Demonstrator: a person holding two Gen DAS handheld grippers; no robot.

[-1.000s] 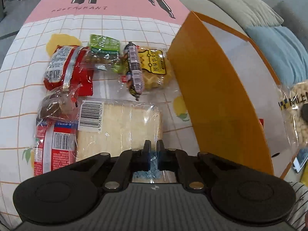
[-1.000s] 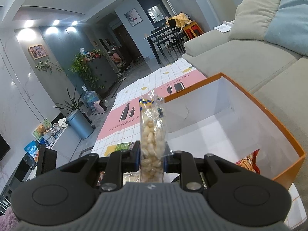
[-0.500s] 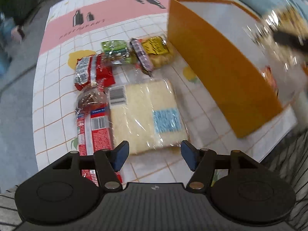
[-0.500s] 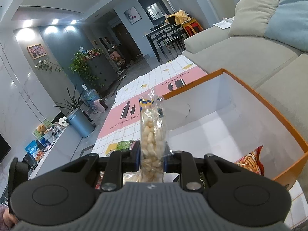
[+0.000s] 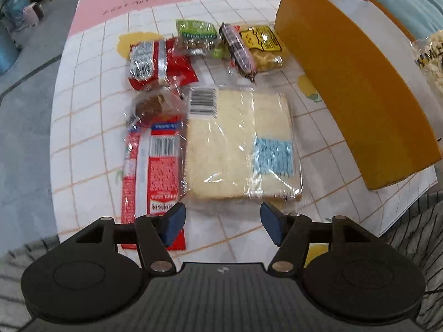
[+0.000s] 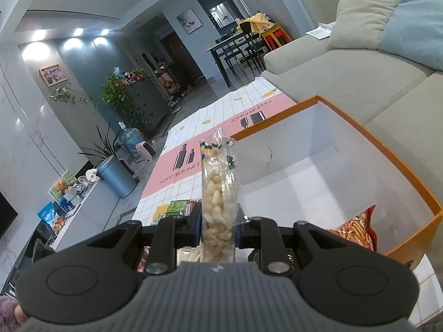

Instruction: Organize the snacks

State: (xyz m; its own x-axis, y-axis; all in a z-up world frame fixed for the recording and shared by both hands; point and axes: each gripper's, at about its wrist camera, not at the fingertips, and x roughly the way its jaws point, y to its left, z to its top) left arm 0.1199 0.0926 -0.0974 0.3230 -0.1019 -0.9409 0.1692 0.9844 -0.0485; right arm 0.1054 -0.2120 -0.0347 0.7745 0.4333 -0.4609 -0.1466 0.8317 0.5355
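Note:
My left gripper hovers open over the near edge of the table, nothing between its blue pads. Just beyond it lies a clear-wrapped pack of bread slices. A long red packet and a brown pastry lie left of the bread. Farther back are a red packet, a green packet, a sausage and a yellow packet. My right gripper is shut on a clear bag of pale nuts, held upright near the orange box.
The orange box stands to the right of the snacks; a packet of orange crisps lies inside it. The chequered tablecloth ends near my left gripper. A grey sofa runs behind the box.
My left gripper has gone from shut on the bread pack's wrapper to open and has pulled back from it toward the table's near edge. The right gripper and its bag stayed still.

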